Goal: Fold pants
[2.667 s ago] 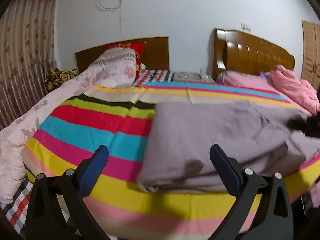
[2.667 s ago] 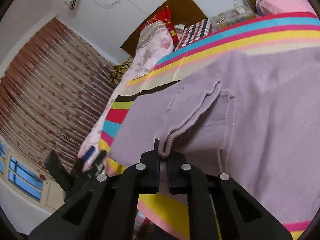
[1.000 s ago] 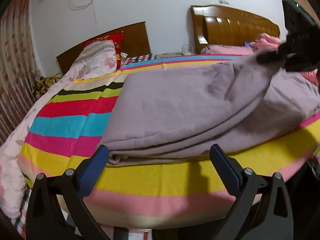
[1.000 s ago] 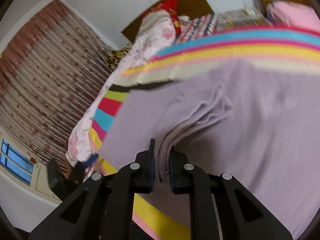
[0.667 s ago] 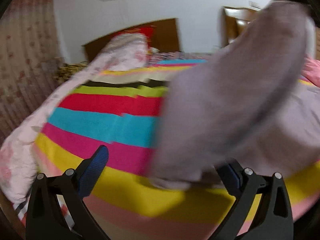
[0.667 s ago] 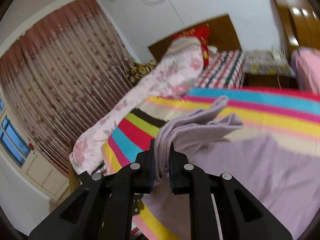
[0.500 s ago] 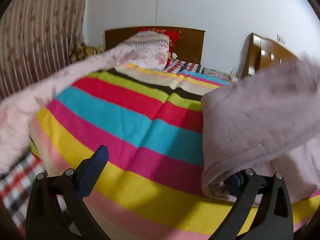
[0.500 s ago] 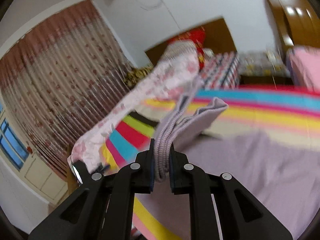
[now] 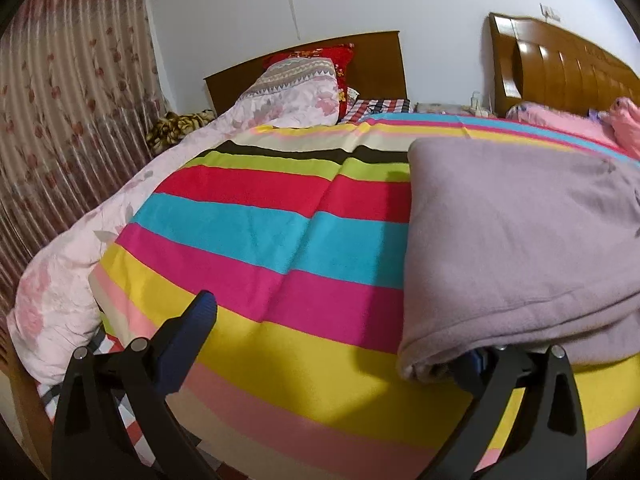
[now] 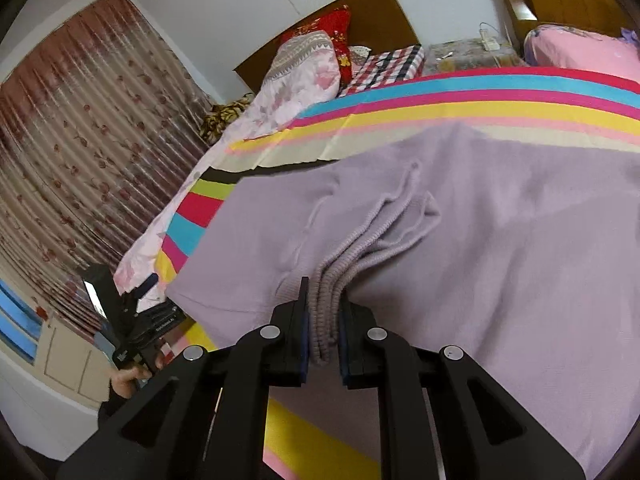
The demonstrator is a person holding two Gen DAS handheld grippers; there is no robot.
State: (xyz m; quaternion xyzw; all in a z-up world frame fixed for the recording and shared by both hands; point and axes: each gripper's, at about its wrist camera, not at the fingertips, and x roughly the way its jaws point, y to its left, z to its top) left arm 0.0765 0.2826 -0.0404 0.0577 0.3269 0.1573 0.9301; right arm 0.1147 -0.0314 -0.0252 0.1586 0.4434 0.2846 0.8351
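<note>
- Two views, left wrist first: the left gripper stands wide open at the near edge of the bed, one blue-padded finger out over the yellow stripe, the other tucked under the near fold of the pants; nothing is pinched, so it seems parked to the side, ready to catch or steady the left-hand fold edge
- Pants in this view: a mauve, soft knit slab lying on the right half of the striped sheet, doubled over so that a rounded fold faces the camera; its left edge runs fairly straight across the stripes, and the top face is smooth with faint creases
- Pink floral quilt is bunched along the far left, well apart from the pants, which leaves the striped sheet bare as a work surface

- Right wrist view: the right gripper is clamped on the ribbed cuff, several ribbed layers stacked together between the pads; holding them as one bundle probably keeps the ends aligned while they are laid over the body of the pants
- Pants here spread broad and flat across the sheet below the cuff, with a few ridges running up from the grip
- Left gripper shows small at the lower left, in a hand, just beside the pants' near corner
</note>
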